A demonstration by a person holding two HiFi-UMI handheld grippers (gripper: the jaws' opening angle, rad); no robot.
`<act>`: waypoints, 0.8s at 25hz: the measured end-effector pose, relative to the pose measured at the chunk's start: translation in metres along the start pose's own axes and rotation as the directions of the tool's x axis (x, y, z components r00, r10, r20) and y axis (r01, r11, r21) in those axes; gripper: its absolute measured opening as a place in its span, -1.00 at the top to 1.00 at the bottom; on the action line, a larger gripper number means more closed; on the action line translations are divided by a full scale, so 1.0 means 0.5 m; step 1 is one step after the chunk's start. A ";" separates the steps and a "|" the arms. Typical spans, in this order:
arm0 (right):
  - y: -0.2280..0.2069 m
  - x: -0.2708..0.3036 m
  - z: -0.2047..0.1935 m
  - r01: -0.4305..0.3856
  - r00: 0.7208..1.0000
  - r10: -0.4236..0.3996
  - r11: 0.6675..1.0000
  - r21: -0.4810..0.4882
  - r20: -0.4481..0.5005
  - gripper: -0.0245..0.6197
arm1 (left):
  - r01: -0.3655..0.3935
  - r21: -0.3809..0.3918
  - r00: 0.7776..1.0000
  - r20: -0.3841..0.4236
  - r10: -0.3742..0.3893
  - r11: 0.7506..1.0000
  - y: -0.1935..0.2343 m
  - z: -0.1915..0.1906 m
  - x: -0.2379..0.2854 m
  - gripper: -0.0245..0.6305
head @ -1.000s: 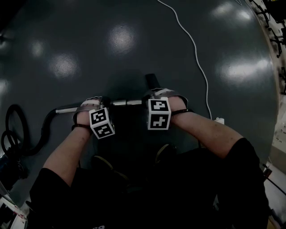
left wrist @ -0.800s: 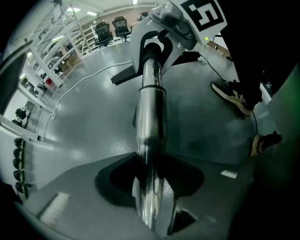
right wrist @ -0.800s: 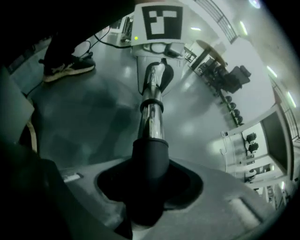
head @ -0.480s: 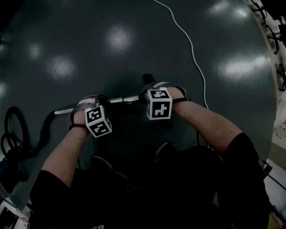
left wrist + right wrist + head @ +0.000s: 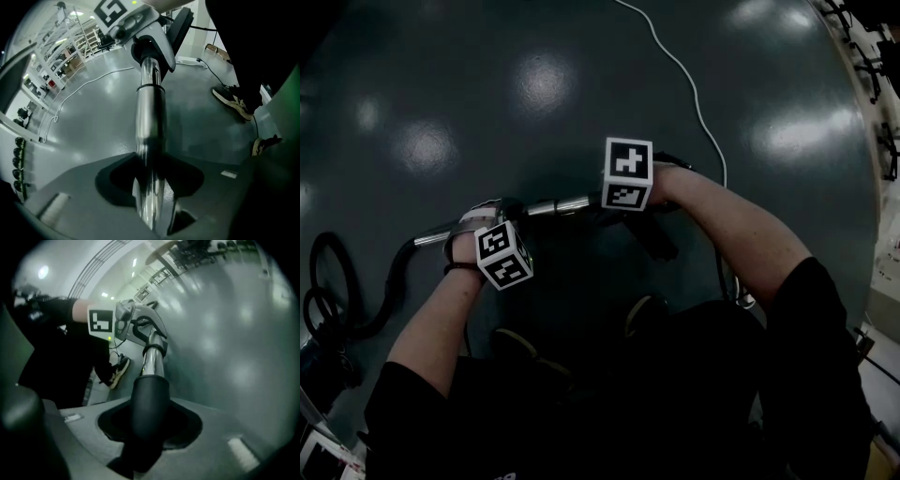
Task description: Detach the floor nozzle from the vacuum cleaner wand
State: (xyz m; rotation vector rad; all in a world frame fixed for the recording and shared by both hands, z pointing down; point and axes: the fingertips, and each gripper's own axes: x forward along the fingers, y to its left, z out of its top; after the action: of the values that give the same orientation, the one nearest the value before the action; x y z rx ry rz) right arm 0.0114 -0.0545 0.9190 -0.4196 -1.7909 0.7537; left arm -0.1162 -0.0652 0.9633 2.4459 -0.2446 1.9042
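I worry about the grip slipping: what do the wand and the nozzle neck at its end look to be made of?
The wand looks like polished or chromed metal: it shows bright, mirror-like streaks. The nozzle neck is likely matte black plastic: a dull, even surface with only a soft sheen.

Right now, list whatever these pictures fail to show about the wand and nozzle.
- Nozzle head: head view, lost in shadow under the right gripper; its jaws have just been closing on a black sleeve.
- Latch between sleeve and wand: right gripper view, too small.
- Wand's rear end: left gripper view, cut off by the bottom edge.
- Hose: head view, runs off the left edge.
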 end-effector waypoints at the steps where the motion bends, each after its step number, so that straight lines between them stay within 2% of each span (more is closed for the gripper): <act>1: -0.004 -0.002 0.003 0.073 0.997 -0.073 0.997 -0.039 0.003 0.52 | 0.003 -0.004 1.000 0.007 -0.003 1.000 0.001 0.001 -0.003 0.41; 3: -0.003 -0.007 0.016 0.210 0.977 -0.207 0.971 -0.110 0.042 0.54 | 0.006 -0.011 1.000 0.019 -0.006 1.000 0.007 0.002 -0.010 0.41; 5: -0.003 -0.008 0.023 0.335 0.942 -0.327 0.926 -0.176 0.071 0.55 | 0.020 -0.025 0.999 0.027 -0.019 1.000 0.008 0.002 -0.015 0.41; 8: -0.017 0.001 0.011 0.502 0.862 -0.501 0.818 -0.280 0.080 0.57 | 0.058 -0.044 0.998 0.034 -0.056 0.997 -0.003 0.000 -0.017 0.40; 10: -0.029 0.004 0.008 0.599 0.790 -0.603 0.721 -0.348 0.113 0.57 | 0.078 -0.053 0.996 0.036 -0.077 0.996 -0.007 -0.001 -0.016 0.40; 11: -0.037 -0.001 0.009 0.649 0.742 -0.657 0.653 -0.390 0.136 0.57 | 0.087 -0.060 0.996 0.039 -0.085 0.994 -0.008 -0.001 -0.015 0.40; 12: -0.046 -0.011 0.012 0.699 0.679 -0.716 0.563 -0.442 0.162 0.57 | 0.097 -0.071 0.995 0.045 -0.094 0.993 -0.007 0.000 -0.015 0.40; 14: -0.063 -0.049 0.024 0.768 0.515 -0.825 0.325 -0.551 0.231 0.57 | 0.119 -0.103 0.991 0.067 -0.112 0.988 -0.005 0.005 -0.017 0.40; 15: -0.066 -0.070 0.036 0.785 0.444 -0.852 0.220 -0.579 0.278 0.57 | 0.128 -0.119 0.990 0.082 -0.119 0.985 -0.002 0.009 -0.019 0.40; 16: -0.065 -0.083 0.047 0.796 0.407 -0.858 0.163 -0.583 0.315 0.58 | 0.132 -0.131 0.988 0.094 -0.121 0.983 0.001 0.013 -0.021 0.40; 17: -0.065 -0.087 0.050 0.798 0.409 -0.853 0.162 -0.580 0.325 0.58 | 0.131 -0.136 0.988 0.102 -0.118 0.982 0.004 0.016 -0.023 0.40; 18: -0.068 -0.082 0.044 0.789 0.445 -0.842 0.207 -0.578 0.306 0.58 | 0.126 -0.137 0.988 0.107 -0.112 0.983 0.006 0.018 -0.024 0.40; 19: -0.071 -0.073 0.033 0.770 0.500 -0.824 0.282 -0.572 0.268 0.58 | 0.119 -0.133 0.988 0.111 -0.104 0.984 0.008 0.020 -0.024 0.40; 20: -0.072 -0.064 0.022 0.742 0.566 -0.794 0.373 -0.557 0.222 0.58 | 0.111 -0.128 0.989 0.115 -0.097 0.985 0.009 0.021 -0.023 0.40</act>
State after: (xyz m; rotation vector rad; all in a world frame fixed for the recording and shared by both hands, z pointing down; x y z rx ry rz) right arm 0.0146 -0.1038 0.9183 0.0467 -1.8357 -0.5485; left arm -0.1094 -0.0698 0.9490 2.4247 -0.2345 1.6600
